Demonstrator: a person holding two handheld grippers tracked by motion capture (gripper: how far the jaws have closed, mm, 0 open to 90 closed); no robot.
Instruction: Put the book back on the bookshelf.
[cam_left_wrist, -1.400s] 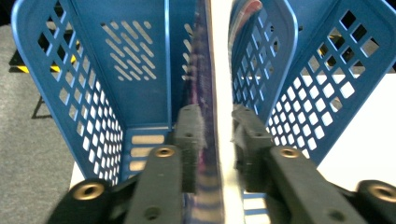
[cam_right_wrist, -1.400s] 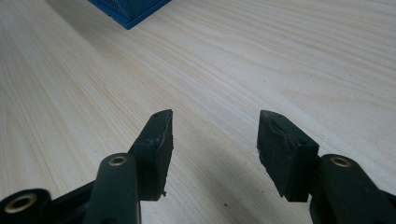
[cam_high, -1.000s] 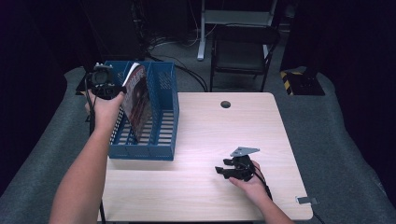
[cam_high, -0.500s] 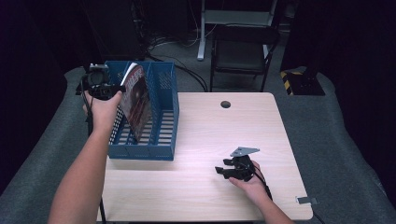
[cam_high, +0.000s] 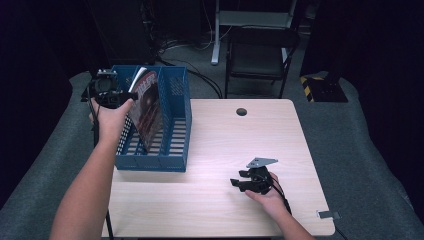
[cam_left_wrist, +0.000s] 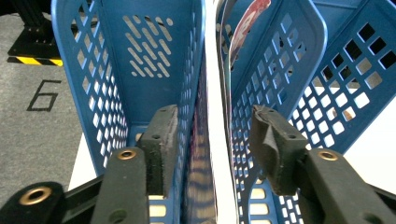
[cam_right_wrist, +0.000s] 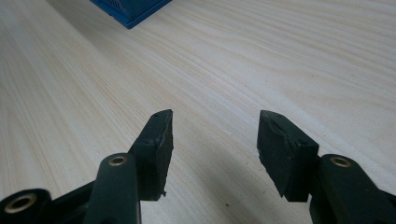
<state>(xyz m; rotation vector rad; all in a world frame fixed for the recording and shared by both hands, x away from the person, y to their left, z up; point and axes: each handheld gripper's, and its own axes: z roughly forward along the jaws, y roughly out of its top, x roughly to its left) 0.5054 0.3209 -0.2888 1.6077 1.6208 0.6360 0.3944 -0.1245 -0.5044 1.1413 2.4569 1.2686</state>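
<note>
The thin red-covered magazine (cam_left_wrist: 205, 154) stands on edge in the blue perforated plastic file rack (cam_high: 172, 125). My left gripper (cam_left_wrist: 212, 140) has just been opening, pads off it; I'd lift straight out. My right gripper (cam_right_wrist: 215, 144) rests spread on the pale wooden table (cam_right_wrist: 280, 56).

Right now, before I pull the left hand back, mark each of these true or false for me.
1. The magazine stands inside the blue file rack. True.
2. The left gripper is clamped on the magazine. False: its jaws have just been opening and the pads stand clear on either side.
3. The right gripper holds a pen. False: its jaws are open with nothing between them, low over the wooden table.
4. The rack sits at the table's left side. True.
</note>
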